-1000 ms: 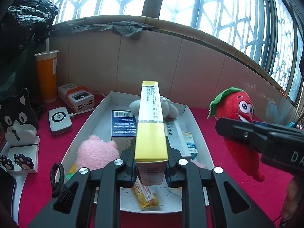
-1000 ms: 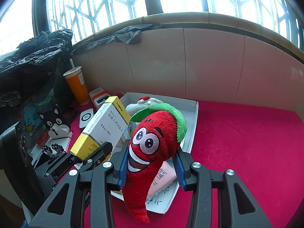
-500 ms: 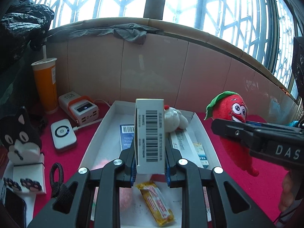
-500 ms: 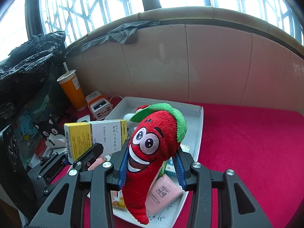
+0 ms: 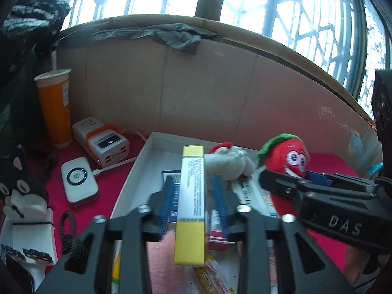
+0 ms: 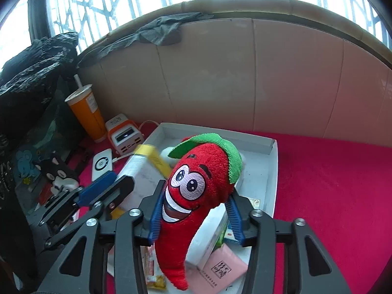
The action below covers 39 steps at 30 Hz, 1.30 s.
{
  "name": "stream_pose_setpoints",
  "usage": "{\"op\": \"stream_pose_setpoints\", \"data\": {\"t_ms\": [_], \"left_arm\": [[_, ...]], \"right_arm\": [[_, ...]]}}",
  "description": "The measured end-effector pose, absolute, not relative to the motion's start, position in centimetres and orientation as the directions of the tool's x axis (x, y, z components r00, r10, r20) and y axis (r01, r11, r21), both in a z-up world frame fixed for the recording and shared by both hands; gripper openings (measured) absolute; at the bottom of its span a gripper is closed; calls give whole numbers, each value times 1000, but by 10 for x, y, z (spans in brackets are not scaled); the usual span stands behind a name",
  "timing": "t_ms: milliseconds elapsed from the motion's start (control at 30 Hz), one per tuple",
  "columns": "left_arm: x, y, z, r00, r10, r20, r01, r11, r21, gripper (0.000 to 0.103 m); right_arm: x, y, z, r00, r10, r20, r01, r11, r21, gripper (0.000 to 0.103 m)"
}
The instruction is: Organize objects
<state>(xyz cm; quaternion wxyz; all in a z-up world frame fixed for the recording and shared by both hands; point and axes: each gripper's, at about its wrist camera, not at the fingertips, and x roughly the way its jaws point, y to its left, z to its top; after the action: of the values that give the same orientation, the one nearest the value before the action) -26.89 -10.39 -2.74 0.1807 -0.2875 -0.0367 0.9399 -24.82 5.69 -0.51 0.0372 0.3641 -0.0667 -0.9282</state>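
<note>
My left gripper (image 5: 192, 204) is open over the white tray (image 5: 144, 156). A yellow and white box (image 5: 191, 203) sits loose between its spread blue pads (image 5: 165, 201), tilted, touching neither. The box also shows in the right wrist view (image 6: 144, 169), blurred. My right gripper (image 6: 194, 218) is shut on a red plush chili (image 6: 196, 191) with a green cap, held over the tray's (image 6: 273, 171) near right part. The chili (image 5: 286, 154) shows in the left wrist view too.
The tray holds a white plush (image 5: 227, 163), a blue box (image 5: 171, 178), a pink plush (image 5: 161, 257), a pink packet (image 6: 220, 269) and snack bars (image 5: 210, 272). Left of it are an orange cup (image 5: 55, 107), a power bank (image 5: 103, 142), a white charger (image 5: 78, 181) and a cat figure (image 5: 19, 191).
My left jaws have opened and let go of the yellow and white box, which is tipping down into the tray. The right gripper, still holding the chili, has moved closer over the tray.
</note>
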Motion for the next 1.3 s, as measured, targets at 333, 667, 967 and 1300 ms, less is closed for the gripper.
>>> {"op": "stream_pose_setpoints", "data": {"t_ms": [333,667,967,1300], "left_arm": [[-259,-120,-21,-817,262,-514,-208,-965,-160,94],[-238,-147,1,-872,200,-446,-105,-968,-229,96],[-229,-148,-2,-874,155,-460,-64,-976,-207,96],[-211,-137,2,-875,101,-474,-41,-990,-136,97]], "right_arm": [[-244,69,-15,-731,-110,-673,-9,-985,170,62],[-220,54,-8,-764,-150,-627,78,-987,140,92],[-196,50,1,-807,-75,-586,71,-997,29,98],[-162,61,6,-859,-22,-512,46,-998,-35,98]]}}
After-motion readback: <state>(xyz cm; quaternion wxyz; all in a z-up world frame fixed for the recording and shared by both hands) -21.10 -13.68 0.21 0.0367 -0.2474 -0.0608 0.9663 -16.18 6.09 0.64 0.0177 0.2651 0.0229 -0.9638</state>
